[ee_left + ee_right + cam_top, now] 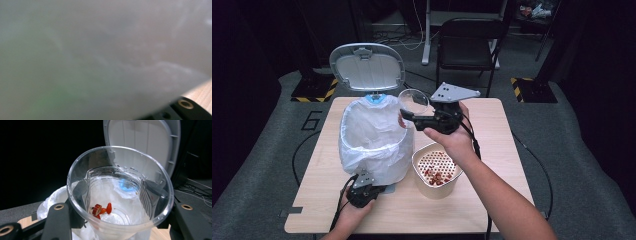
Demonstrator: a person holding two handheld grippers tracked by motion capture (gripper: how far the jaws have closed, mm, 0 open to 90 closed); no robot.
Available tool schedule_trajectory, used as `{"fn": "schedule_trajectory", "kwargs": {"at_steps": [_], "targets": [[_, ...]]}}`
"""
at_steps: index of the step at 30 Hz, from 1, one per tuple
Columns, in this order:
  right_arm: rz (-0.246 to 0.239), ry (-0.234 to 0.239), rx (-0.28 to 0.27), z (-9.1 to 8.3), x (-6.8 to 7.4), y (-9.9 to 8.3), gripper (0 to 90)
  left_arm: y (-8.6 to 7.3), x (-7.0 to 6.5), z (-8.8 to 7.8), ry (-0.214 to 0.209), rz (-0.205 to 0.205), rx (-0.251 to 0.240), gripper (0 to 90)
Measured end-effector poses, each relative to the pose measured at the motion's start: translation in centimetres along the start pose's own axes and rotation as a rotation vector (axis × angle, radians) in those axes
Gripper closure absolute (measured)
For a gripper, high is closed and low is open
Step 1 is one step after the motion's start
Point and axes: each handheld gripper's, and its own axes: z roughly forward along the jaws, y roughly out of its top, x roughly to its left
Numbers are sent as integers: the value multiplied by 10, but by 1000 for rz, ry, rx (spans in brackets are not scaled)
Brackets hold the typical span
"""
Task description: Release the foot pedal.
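Closed, the jaws of the left gripper [362,192] are pressed against the base of the white-lined bin [374,142] on the table [492,130]. Beside the bin's rim, a clear cup [120,195] holding red pieces [101,209] is clamped half-wide in the jaws of the right gripper [409,116], tilted toward the bin.

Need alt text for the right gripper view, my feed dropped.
The right gripper holds a clear plastic cup between its black jaws, the cup's mouth facing the camera, with a few red bits sticking near the bottom. Behind it are a bin's white liner and its raised grey lid, against a dark room.
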Motion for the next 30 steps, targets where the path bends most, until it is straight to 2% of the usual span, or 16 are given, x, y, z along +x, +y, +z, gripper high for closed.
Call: {"fn": "schedule_trajectory", "kwargs": {"at_steps": [5,16,17,18,19,21,22,26,28,30], "targets": [[5,20,-5,19,3,1,410,0,0,0,0,1,0,900],[35,46,35,56,5,-10,388,0,1,0,-2,8,-2,900],[36,48,37,59,5,-11,384,-1,-3,0,3,-46,-2,900],[38,52,41,62,6,-11,381,-2,-9,0,10,-129,-3,900],[34,55,44,64,7,-12,377,-3,-10,0,14,-155,-4,900],[31,61,47,70,10,-13,362,-3,-11,0,14,-157,-4,900],[32,65,49,73,12,-14,344,-3,-12,0,13,-171,-7,900],[30,80,62,84,18,-16,312,-3,-11,0,15,-167,-2,900],[24,83,69,89,21,-17,251,-3,-11,0,13,-163,-2,900],[28,87,88,94,24,-19,143,-3,-11,0,11,-161,-2,900]]}}
